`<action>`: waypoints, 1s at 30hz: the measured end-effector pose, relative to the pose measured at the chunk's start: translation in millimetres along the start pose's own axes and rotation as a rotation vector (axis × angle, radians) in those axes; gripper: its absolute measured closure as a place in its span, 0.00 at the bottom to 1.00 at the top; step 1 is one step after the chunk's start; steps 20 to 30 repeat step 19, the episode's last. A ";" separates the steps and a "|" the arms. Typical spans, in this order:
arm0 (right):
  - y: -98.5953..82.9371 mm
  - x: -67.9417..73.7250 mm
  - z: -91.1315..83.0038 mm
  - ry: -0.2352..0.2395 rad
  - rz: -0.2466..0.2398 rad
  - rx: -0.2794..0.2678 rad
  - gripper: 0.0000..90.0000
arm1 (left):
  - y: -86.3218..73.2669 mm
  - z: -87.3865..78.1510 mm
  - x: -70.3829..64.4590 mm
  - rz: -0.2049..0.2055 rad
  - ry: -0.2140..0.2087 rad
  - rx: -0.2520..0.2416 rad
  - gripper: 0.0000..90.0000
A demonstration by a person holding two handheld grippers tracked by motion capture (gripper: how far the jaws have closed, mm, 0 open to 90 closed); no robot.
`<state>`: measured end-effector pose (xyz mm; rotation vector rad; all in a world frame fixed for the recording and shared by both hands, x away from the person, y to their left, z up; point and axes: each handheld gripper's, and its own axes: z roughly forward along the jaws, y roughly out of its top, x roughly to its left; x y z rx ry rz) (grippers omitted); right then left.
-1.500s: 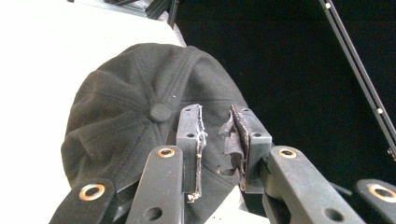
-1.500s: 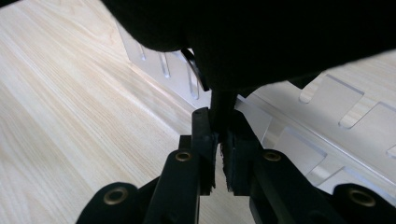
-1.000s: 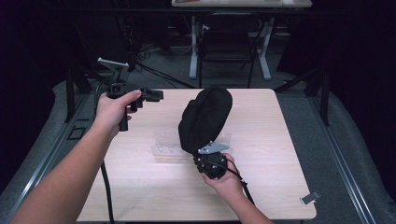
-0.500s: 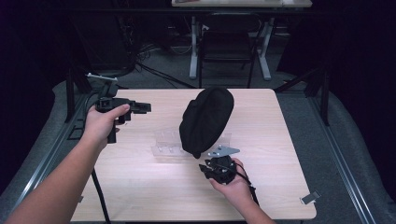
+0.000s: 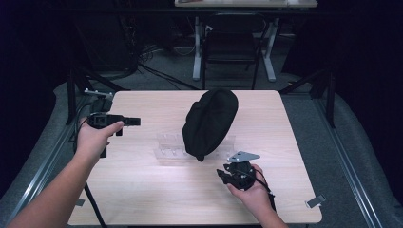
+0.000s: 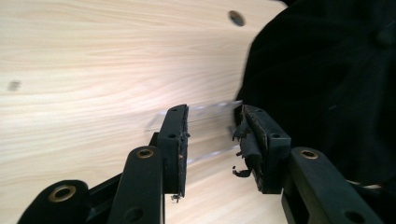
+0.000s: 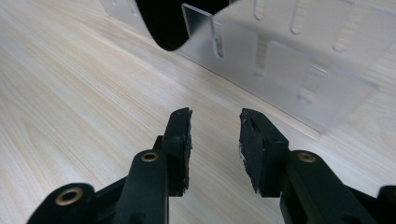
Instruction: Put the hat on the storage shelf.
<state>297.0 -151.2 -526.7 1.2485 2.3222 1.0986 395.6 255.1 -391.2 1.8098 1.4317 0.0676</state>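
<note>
The right gripper (image 5: 227, 174) is hovering just above the table (image 5: 142, 190) near its front edge, its jaws standing apart with nothing between them, as the right gripper view shows bare wood in the gap. It is pointing toward the clear stand (image 7: 299, 60), which is sitting near the middle of the table with a black cap (image 5: 210, 122) draped over it; the cap is leaning across the stand's top and hanging down its near side, so the stand seems to be serving as a prop that is keeping the cap off the wood. The left gripper (image 5: 124, 121) is being held at the table's left edge, well apart from the cap, jaws likewise parted and empty, and it is aimed sideways at the stand (image 6: 205, 122) and the cap (image 6: 327, 84). Both hands appear to be sitting clear of the cap, probably so that either gripper is free to come in; the right one, being nearer, is looking like the likelier to reach for the cap's lower edge.
</note>
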 end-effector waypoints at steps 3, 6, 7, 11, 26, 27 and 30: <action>-4.3 -7.0 -6.0 -0.018 0.004 0.002 0.69 | -9.4 -1.2 1.5 0.054 0.049 0.000 0.69; -7.2 -10.2 -9.6 -0.025 0.016 -0.003 0.69 | -14.5 -1.5 2.2 0.080 0.069 0.002 0.69; -9.3 -12.7 -12.7 -0.033 0.019 0.004 0.69 | -20.4 -0.9 3.0 0.096 0.085 -0.007 0.68; -15.4 -16.7 -18.8 -0.049 0.022 -0.008 0.68 | -32.3 -0.7 5.3 0.122 0.112 -0.016 0.68; -27.5 -28.4 -28.6 -0.070 0.053 -0.022 0.64 | -57.1 0.8 12.4 0.156 0.134 -0.035 0.66; -27.5 -28.4 -28.6 -0.070 0.053 -0.022 0.64 | -57.1 0.8 12.4 0.156 0.134 -0.035 0.66; -27.5 -28.4 -28.6 -0.070 0.053 -0.022 0.64 | -57.1 0.8 12.4 0.156 0.134 -0.035 0.66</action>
